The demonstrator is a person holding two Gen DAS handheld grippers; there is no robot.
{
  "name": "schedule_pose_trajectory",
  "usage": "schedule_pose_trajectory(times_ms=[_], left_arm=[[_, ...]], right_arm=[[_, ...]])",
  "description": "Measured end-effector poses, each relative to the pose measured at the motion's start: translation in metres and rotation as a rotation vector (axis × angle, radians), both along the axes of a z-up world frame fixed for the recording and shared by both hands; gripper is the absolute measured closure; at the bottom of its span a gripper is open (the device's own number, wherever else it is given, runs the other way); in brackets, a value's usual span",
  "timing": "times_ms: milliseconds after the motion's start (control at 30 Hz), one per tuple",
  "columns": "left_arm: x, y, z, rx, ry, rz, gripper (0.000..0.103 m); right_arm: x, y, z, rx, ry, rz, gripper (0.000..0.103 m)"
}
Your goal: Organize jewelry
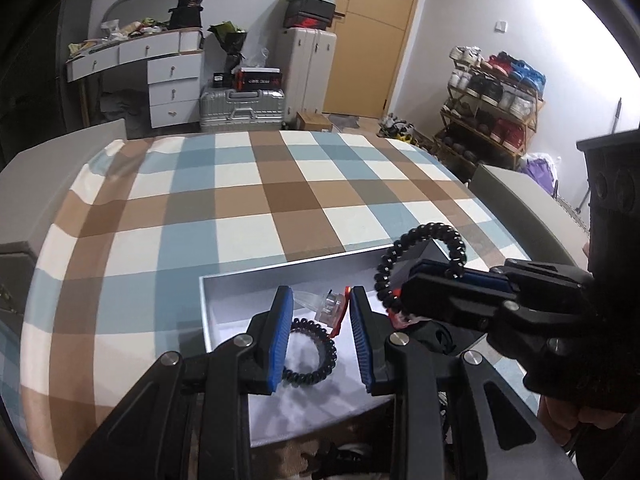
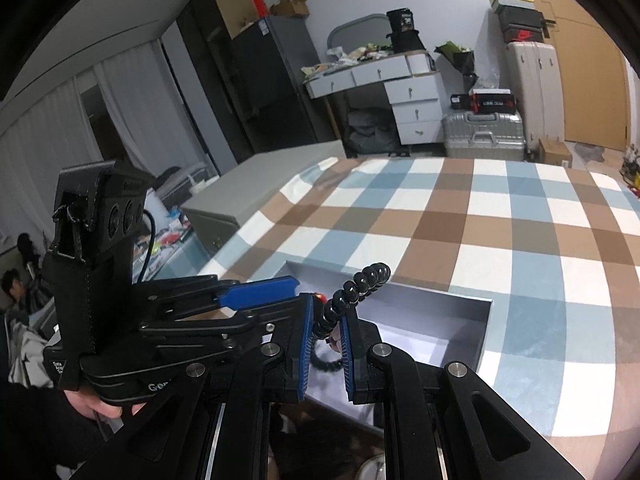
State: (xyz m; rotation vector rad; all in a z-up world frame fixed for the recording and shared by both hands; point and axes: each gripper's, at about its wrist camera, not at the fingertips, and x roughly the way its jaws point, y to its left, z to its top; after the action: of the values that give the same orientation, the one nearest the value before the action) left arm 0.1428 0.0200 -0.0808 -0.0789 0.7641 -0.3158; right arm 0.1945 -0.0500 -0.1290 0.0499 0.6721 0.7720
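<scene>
Left side: left tool [image 1: 322, 295] was shut on a small clear plastic piece w/ red trim [image 1: 330, 306], held at the tips just over the near-left part of the open gray box [image 1: 240, 280]. Can't tell exactly what the piece is, prob. a clip or clasp. The box sat on the checked cloth [image 1: 240, 200] covering the surface, near the front edge.

Middle: one black bead bracelet [image 1: 333, 354] lay flat on the pale box floor, just below the left tool's tips.

Right side: right tool [image 2: 329, 304] was clamped tight on a second black bead bracelet [image 2: 360, 280]. Most of the loop stuck up & out past the tips, over the box's right half, clear of the floor.

Step in hand, as I read it: carrying both items in to drop them in the box, approx. mid-task. Next move needs each tool lowered closer to the floor, then opened. The held bracelet should land beside the lying one, not on it, & both tools are crowded together, so let go one at a time.
</scene>
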Motion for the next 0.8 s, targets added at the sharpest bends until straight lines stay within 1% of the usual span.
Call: schedule_pose_trajectory(times_ms=[133, 233, 433, 567, 600, 633, 667, 700, 767, 800], left_arm=[[0.004, 0.0, -0.003, -0.005, 0.016, -0.01, 0.08], [0.004, 0.002, -0.006, -0.008, 0.022, -0.015, 0.08], [0.005, 0.002, -0.006, -0.016, 0.03, -0.011, 0.08], [0.007, 0.003, -0.006, -0.028, 0.029, -0.009, 0.078], [0.008, 0.004, -0.006, -0.029, 0.029, -0.005, 0.076], [0.008, 0.005, -0.005, -0.028, 0.029, 0.0, 0.072], [0.008, 0.006, -0.005, -0.027, 0.029, 0.007, 0.062], [0.007, 0.007, -0.004, -0.032, 0.026, 0.011, 0.054], [0.005, 0.01, -0.002, -0.046, 0.018, 0.01, 0.049], [0.003, 0.01, -0.001, -0.048, 0.014, 0.01, 0.049]], right_arm=[[0.003, 0.003, -0.006, -0.066, 0.005, -0.011, 0.09], [0.004, 0.004, -0.011, -0.098, 0.027, -0.008, 0.09], [0.006, 0.006, -0.015, -0.108, 0.028, 0.006, 0.09], [0.004, 0.007, -0.01, -0.11, 0.007, 0.0, 0.087], [0.002, 0.007, -0.007, -0.12, -0.01, -0.006, 0.085], [0.001, 0.007, -0.005, -0.125, -0.019, -0.009, 0.076], [-0.001, 0.006, -0.002, -0.129, -0.033, -0.016, 0.067], [-0.005, 0.004, 0.002, -0.128, -0.053, -0.026, 0.064], [-0.01, -0.001, 0.007, -0.125, -0.073, -0.033, 0.063], [-0.014, -0.004, 0.009, -0.119, -0.083, -0.043, 0.063]])
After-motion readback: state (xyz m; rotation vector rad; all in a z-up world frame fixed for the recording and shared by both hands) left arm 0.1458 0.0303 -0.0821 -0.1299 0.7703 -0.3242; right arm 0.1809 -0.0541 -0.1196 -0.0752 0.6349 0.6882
